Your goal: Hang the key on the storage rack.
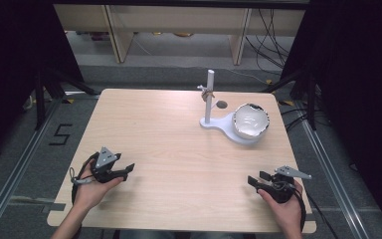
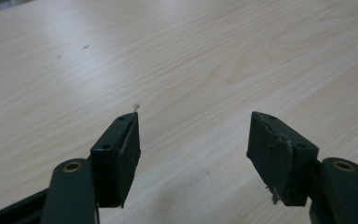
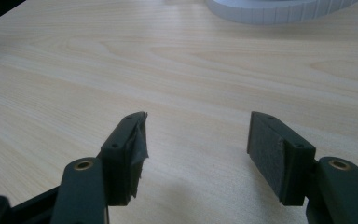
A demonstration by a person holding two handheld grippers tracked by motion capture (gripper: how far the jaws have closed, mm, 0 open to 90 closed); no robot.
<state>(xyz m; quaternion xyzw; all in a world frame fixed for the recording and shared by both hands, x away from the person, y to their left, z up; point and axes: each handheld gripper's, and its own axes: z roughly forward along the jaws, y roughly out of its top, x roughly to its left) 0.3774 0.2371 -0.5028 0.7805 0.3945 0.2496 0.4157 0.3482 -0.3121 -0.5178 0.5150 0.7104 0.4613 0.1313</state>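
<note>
Item 1, left gripper [image 1: 128,169]: held low over the near left part of the wooden table [image 1: 169,149], jaws spread apart with bare tabletop between the pads, nothing gripped. Item 2, right gripper [image 1: 254,179]: held low at the near right edge, jaws likewise parted and empty, pointing toward the table's middle. Item 3, white bowl [image 1: 251,121]: sits on the flat foot of a white stand [image 1: 210,99] at the far right of the table, well apart from both grippers; probably placed there to be within the right gripper's forward reach. A small brownish item hangs near the stand's post, too small to identify. Both grippers appear parked in a ready position, apart and clear of the bowl.
</note>
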